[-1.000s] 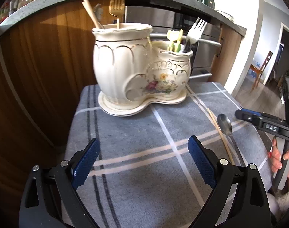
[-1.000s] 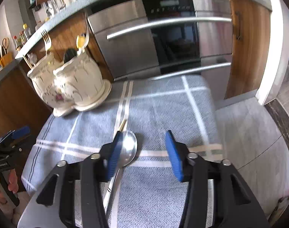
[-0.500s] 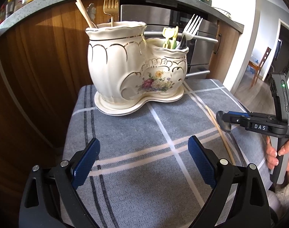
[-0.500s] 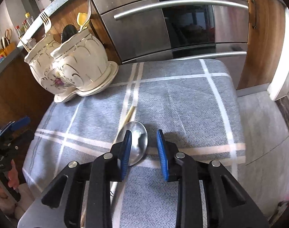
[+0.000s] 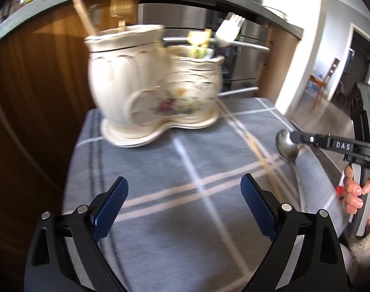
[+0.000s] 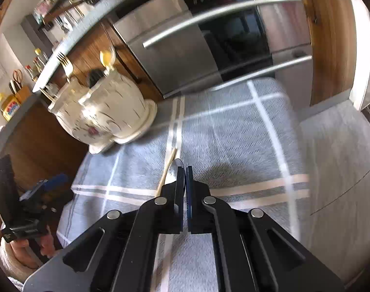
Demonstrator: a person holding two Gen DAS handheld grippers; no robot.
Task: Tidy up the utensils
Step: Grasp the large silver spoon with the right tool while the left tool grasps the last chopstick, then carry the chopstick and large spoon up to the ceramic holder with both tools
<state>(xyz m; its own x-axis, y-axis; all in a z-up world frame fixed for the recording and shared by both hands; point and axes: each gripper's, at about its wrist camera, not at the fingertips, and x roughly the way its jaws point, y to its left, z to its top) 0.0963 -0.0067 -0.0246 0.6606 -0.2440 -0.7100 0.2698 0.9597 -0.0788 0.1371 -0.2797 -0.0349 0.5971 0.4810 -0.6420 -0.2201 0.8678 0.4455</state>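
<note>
A cream ceramic two-pot utensil holder [image 5: 155,90] with forks and sticks in it stands at the back of the table; it also shows in the right wrist view [image 6: 104,116]. My right gripper [image 6: 185,170] is shut on the bowl of a metal spoon [image 6: 174,170] and holds it tilted up off the cloth; the spoon [image 5: 286,143] also shows at the right of the left wrist view. A wooden chopstick [image 6: 166,170] lies on the cloth beside it. My left gripper [image 5: 183,202] is open and empty above the near part of the table.
A grey checked cloth [image 5: 185,170] covers the small table. A steel oven front [image 6: 209,43] and wooden cabinets [image 5: 38,85] stand right behind it. The floor drops off past the table's right edge [image 6: 331,158].
My right gripper has closed on the spoon's bowl and lifted it off the cloth. My left gripper stays open and has shifted only slightly.
</note>
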